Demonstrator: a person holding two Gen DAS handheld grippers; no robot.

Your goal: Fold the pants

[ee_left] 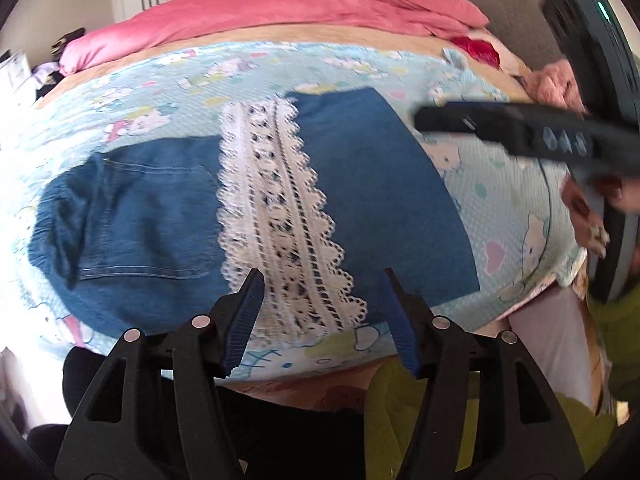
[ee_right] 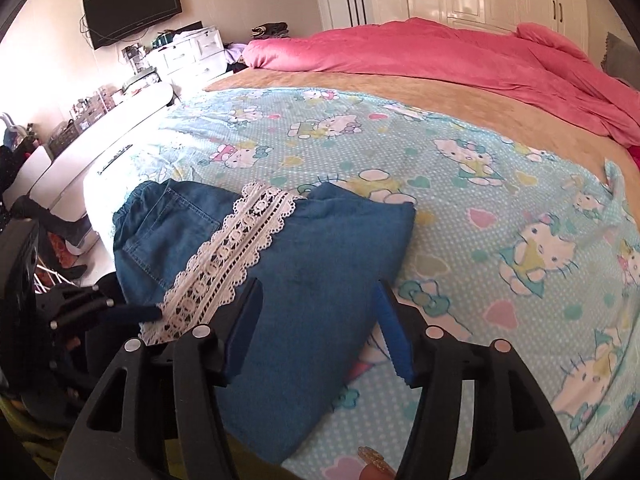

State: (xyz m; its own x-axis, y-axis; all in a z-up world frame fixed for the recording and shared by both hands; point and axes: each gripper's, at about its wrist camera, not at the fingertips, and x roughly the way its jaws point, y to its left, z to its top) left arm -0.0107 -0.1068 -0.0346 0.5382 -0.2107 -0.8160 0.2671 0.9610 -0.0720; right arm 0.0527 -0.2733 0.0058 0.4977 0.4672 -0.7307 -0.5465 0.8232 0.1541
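Folded pants [ee_left: 256, 216] near the bed's [ee_right: 500, 216] edge; open sheet beyond.

Pants [ee_left: 160, 216]: mid-blue denim with paler stitching round the pocket; white lace band [ee_left: 280, 216] with openwork holes, blue showing through, straight ahead of the left hand-held gripper [ee_left: 320, 320]. Sheet [ee_right: 460, 208] beyond the right hand-held gripper [ee_right: 320, 328]: pale aqua with white dots, white cartoon cats, pink and yellow hearts, green bows. Blanket [ee_right: 500, 116] farther out: plain tan. Quilt [ee_right: 440, 52] beyond that: solid pink. Both hand-held grippers: black bodies, blue ribbed pads.
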